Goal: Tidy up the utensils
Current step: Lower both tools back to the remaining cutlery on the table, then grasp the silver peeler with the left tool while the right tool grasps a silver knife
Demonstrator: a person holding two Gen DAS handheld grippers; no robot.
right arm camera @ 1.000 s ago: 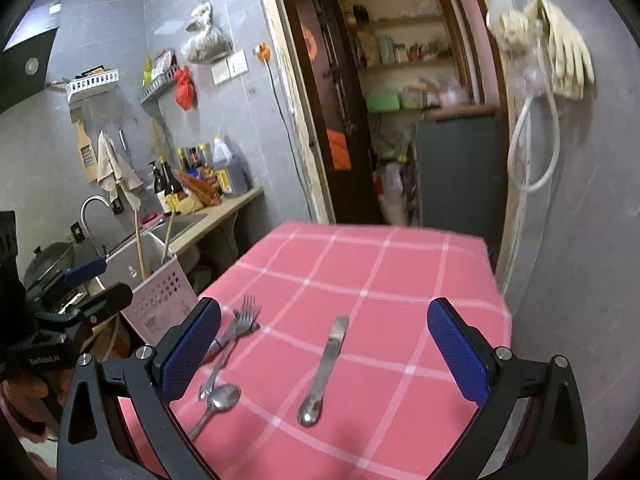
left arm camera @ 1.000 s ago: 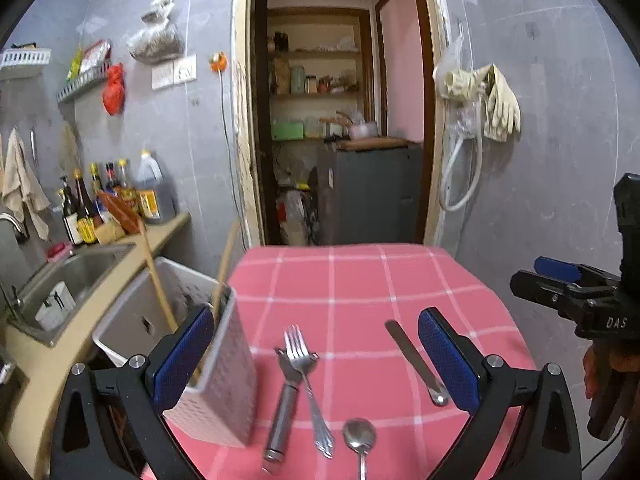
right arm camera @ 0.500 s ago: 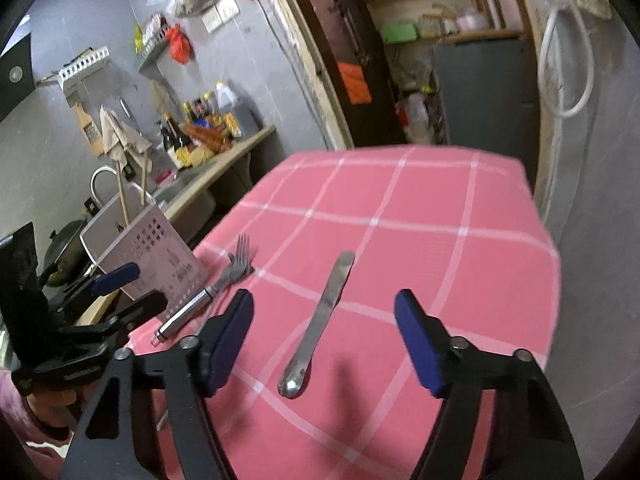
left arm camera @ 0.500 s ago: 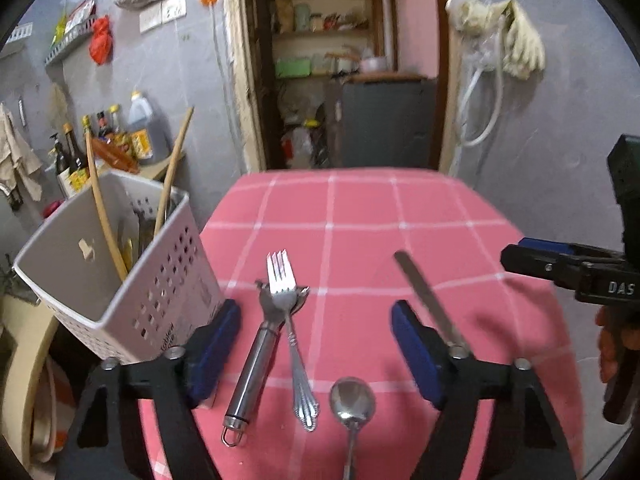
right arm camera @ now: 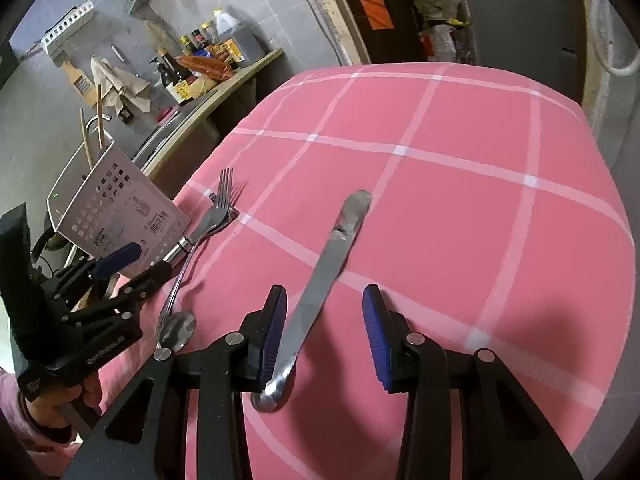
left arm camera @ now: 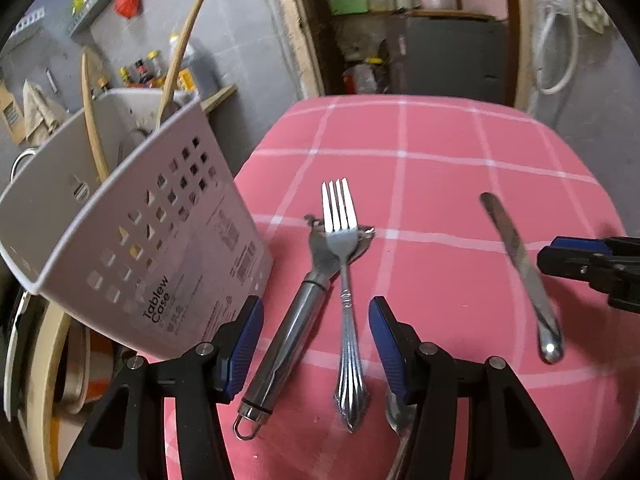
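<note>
On the pink checked tablecloth (left arm camera: 440,200) lie a fork (left arm camera: 344,280), a steel-handled tool (left arm camera: 288,340) under it, a spoon (left arm camera: 400,420) and a table knife (left arm camera: 520,272). My left gripper (left arm camera: 315,332) hangs low over the fork and the steel handle; its jaws are closing with both handles between them, and the pads are clear of them. My right gripper (right arm camera: 325,320) is closing around the knife (right arm camera: 332,264), whose handle lies near the left pad (right arm camera: 274,332). A white perforated caddy (left arm camera: 140,240) with wooden sticks stands at the table's left edge.
In the right wrist view the left gripper (right arm camera: 132,264) is held by a hand beside the caddy (right arm camera: 120,208), with the spoon (right arm camera: 176,330) and fork (right arm camera: 222,200) near it. A counter with bottles (right arm camera: 192,76) runs along the left wall. A doorway (left arm camera: 400,20) opens behind the table.
Both grippers have dropped toward the table and tipped downward, and their jaws have narrowed. The left now straddles the fork and steel handle; the right straddles the knife handle.
</note>
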